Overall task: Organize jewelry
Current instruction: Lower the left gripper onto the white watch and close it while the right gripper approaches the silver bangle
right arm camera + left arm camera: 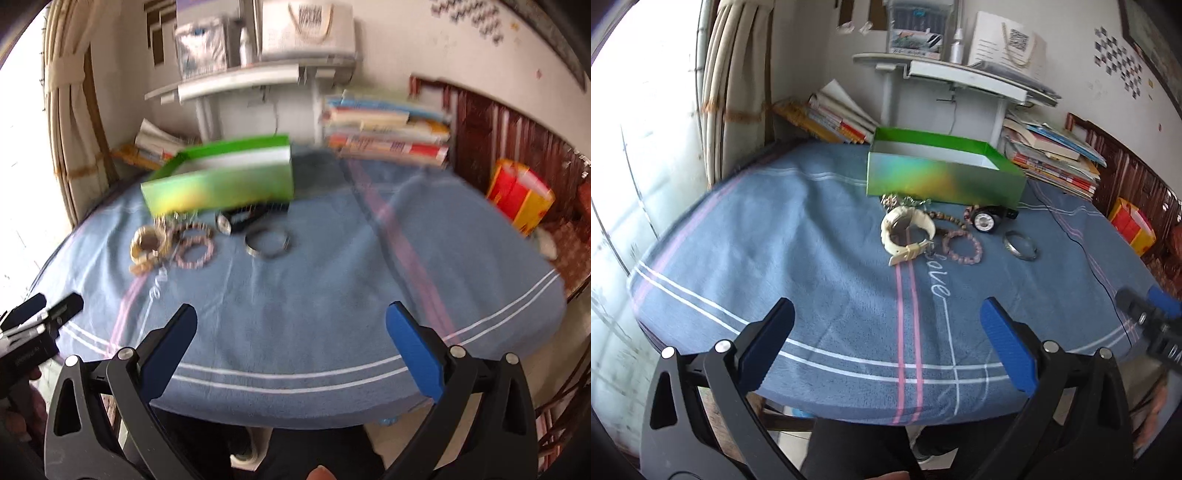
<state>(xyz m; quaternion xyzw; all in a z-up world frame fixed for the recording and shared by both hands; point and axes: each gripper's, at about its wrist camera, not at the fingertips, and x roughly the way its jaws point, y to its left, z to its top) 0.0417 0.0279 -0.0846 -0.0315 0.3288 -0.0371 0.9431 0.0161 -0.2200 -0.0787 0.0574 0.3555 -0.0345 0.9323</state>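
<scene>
An open green box (942, 173) stands at the back of a table under a blue cloth (812, 258). In front of it lie a cream watch (908, 232), a pink bead bracelet (962, 246), a black watch (988, 219), a silver bangle (1020, 245) and a tangle of chains (905, 201). My left gripper (886, 343) is open and empty above the near edge. The right wrist view is blurred; it shows the box (221, 184), bracelet (194, 252) and bangle (267, 242). My right gripper (291, 339) is open and empty.
Stacks of books (1052, 155) and a white stand (960, 77) sit behind the box. A red and yellow bag (519, 195) stands off the table's right side. The other gripper shows at the edge of each view, right (1152, 321) and left (40, 317).
</scene>
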